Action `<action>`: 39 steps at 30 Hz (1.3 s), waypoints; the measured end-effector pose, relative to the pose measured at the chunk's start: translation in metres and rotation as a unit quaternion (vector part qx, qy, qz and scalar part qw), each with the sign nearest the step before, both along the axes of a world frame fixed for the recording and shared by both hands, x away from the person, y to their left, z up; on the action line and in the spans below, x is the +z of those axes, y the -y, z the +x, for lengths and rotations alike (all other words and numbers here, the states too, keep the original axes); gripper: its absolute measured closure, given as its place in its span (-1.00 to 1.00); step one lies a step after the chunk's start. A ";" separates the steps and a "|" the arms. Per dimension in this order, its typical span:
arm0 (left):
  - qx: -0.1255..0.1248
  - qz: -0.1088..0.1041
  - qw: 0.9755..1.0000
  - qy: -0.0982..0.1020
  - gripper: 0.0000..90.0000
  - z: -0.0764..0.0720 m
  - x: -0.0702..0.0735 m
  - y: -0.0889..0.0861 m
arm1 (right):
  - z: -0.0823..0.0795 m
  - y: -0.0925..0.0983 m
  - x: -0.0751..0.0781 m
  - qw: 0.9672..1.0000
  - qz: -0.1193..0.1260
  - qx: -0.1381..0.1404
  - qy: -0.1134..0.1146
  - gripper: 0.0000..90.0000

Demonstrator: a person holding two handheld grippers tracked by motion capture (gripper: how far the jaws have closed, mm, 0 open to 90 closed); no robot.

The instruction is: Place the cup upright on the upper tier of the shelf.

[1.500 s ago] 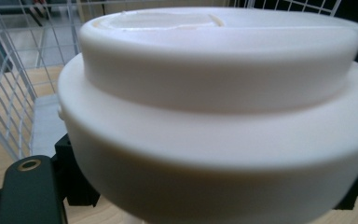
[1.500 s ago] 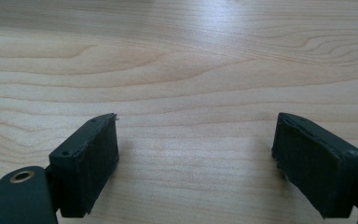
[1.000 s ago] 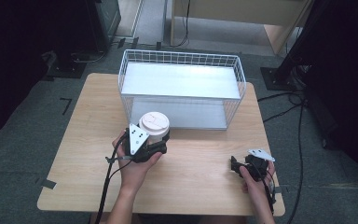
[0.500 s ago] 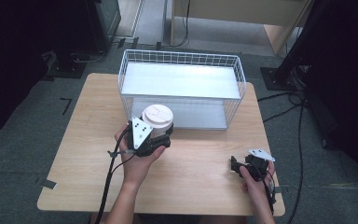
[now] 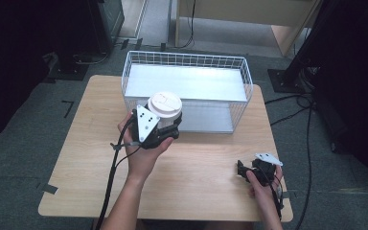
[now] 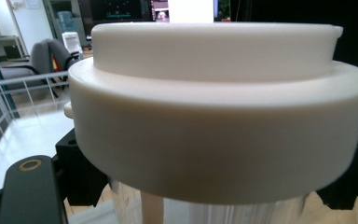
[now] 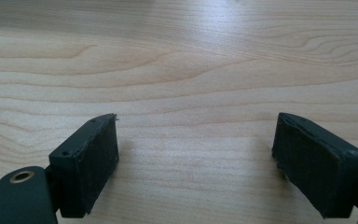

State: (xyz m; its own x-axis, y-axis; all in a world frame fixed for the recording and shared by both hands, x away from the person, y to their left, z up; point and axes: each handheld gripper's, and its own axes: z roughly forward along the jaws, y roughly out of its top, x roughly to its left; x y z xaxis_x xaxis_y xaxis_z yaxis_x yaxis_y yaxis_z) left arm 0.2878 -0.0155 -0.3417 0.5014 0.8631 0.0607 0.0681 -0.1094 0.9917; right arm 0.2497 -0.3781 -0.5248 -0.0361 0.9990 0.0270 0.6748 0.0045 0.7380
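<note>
A clear cup with a white lid (image 5: 165,105) is held upright in my left gripper (image 5: 169,126), whose jaws are shut on its body just under the lid. The cup hangs above the table, right in front of the wire basket (image 5: 187,60). In the left gripper view the white lid (image 6: 214,116) looms close, with the clear cup wall below it and a black jaw on each side. My right gripper (image 5: 242,171) rests low near the table's front right corner. Its jaws stand open over bare wood (image 7: 196,163), nothing between them.
The white wire basket has a pale flat floor (image 5: 187,86) and stands at the back middle of the wooden table (image 5: 206,163). Cables (image 5: 112,177) trail from both grippers toward the front edge. Dark furniture and floor cables surround the table.
My left hand has lifted the cup higher and slightly nearer the basket's front wall. The right gripper has stayed where it was.
</note>
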 end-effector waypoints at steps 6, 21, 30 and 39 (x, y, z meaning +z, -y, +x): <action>0.007 -0.010 1.000 0.021 -0.65 0.003 0.012 0.002 | 0.000 0.000 0.000 1.000 0.000 0.000 0.001 -0.68; 0.009 -0.016 0.999 0.041 -0.65 0.021 0.042 0.007 | 0.000 0.000 0.000 1.000 0.001 0.000 0.003 -0.68; 0.015 -0.016 0.998 0.051 -0.65 0.035 0.058 0.013 | 0.000 0.000 0.000 1.000 0.001 0.000 0.002 -0.68; 0.020 -0.021 0.998 0.058 -0.65 0.056 0.075 0.021 | 0.000 0.000 0.000 1.000 0.001 0.001 0.003 -0.68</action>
